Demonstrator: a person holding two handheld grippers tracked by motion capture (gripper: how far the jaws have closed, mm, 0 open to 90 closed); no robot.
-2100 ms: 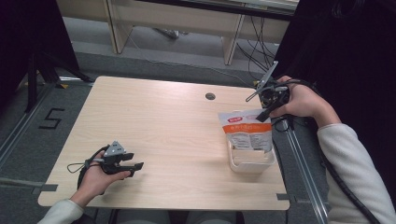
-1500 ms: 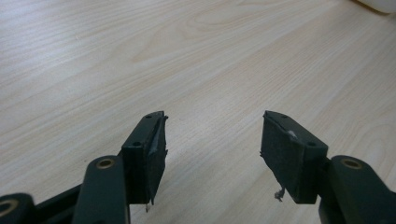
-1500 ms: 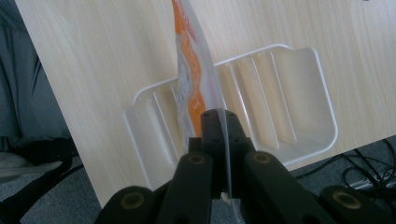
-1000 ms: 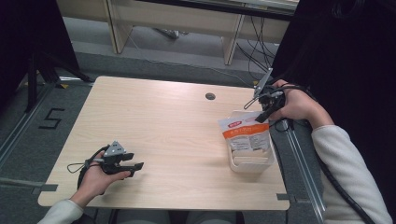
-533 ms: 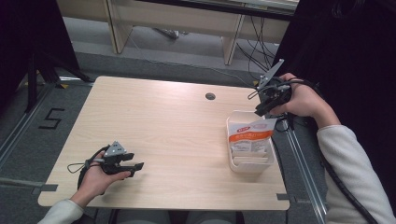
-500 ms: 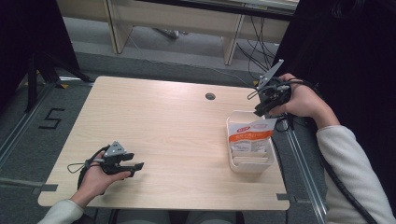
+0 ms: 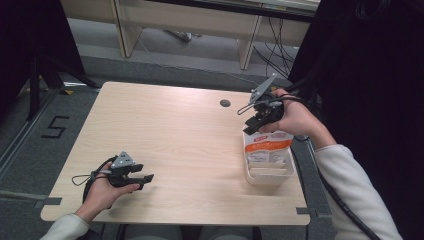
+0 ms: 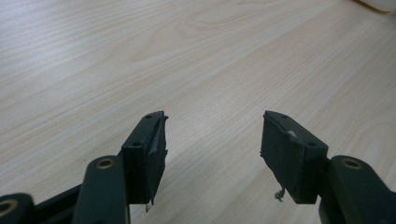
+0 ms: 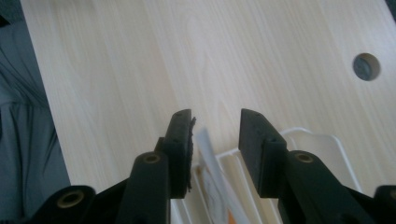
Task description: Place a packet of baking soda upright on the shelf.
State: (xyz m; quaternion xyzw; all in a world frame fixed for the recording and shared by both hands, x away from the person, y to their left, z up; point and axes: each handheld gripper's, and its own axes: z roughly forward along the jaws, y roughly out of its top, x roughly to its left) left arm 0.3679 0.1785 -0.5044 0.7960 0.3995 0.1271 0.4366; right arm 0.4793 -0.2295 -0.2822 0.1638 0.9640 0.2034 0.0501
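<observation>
So the pouch [image 7: 267, 145] stood upright in the white bin [image 7: 268, 175] at the surface's [image 7: 190, 135] right edge. The right gripper [image 7: 254, 126] hovered just over its top edge, fingers having just spread, not pinching it. The left gripper [image 7: 145, 180] sat well apart, fingers spread too.

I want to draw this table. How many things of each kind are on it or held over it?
Grippers: 2, the left gripper and the right gripper.
White plastic bins: 1, the bin at the table's right edge.
Packets: 1, the white and orange packet standing in the bin.
Total: 4 things.
</observation>
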